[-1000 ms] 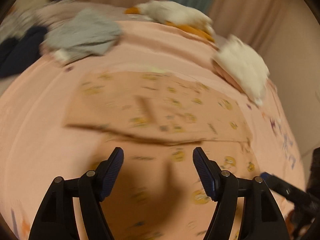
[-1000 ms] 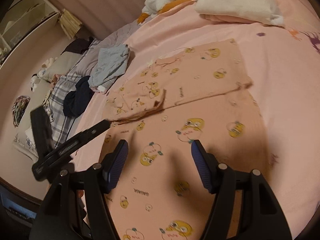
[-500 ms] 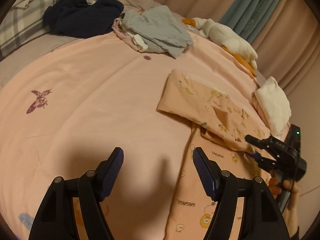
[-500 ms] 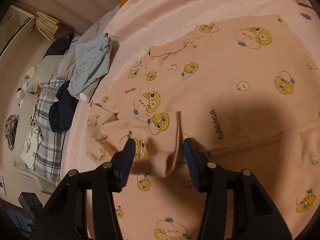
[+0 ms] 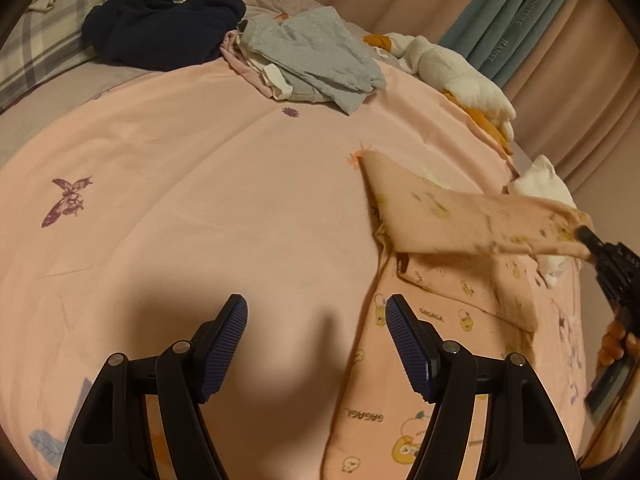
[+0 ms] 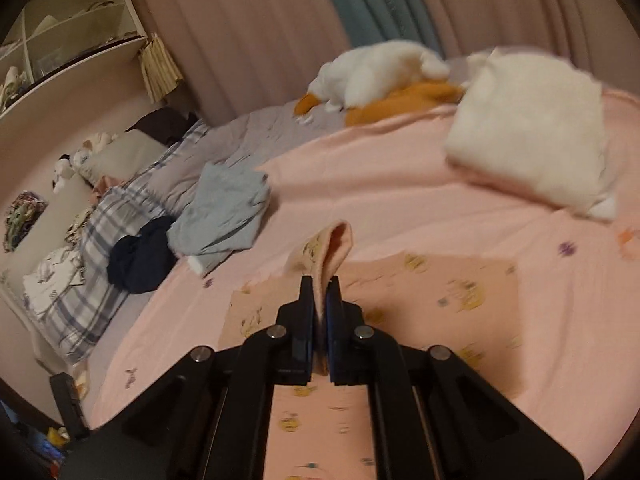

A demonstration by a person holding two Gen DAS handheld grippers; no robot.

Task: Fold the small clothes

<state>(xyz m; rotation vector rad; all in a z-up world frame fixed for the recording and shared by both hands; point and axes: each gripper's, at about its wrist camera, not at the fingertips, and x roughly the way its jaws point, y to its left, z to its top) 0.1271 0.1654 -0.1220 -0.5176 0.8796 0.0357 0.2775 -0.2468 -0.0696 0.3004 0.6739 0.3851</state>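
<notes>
So the right gripper (image 6: 320, 300) has just clamped down: half a second back its jaws sat either side of the sleeve end, and now they're closed tight on it, a fold of fabric poking up between the pads. You can see the result from the left wrist view too: the sleeve (image 5: 460, 216) of the peach cartoon-print top (image 5: 440, 320) is lifted off the bed (image 5: 220, 200) and stretched out toward the right gripper (image 5: 586, 236) at the far right edge, blurry from motion. The rest of the top lies flat on the pink bedding, body spread out toward the near right side.

The left gripper (image 5: 316, 340) hangs over bare sheet just beside the top's edge, jaws wide apart, nothing in them. It has swung over here from a spot right above the garment a second ago.

My read: this is the sleeve-fold step just getting started. The grab worked, so next the sleeve probably gets carried across the body and laid down. The grey garment (image 5: 316, 56) and dark blue garment (image 5: 160, 24) near the pillows look like they're waiting their turn.
</notes>
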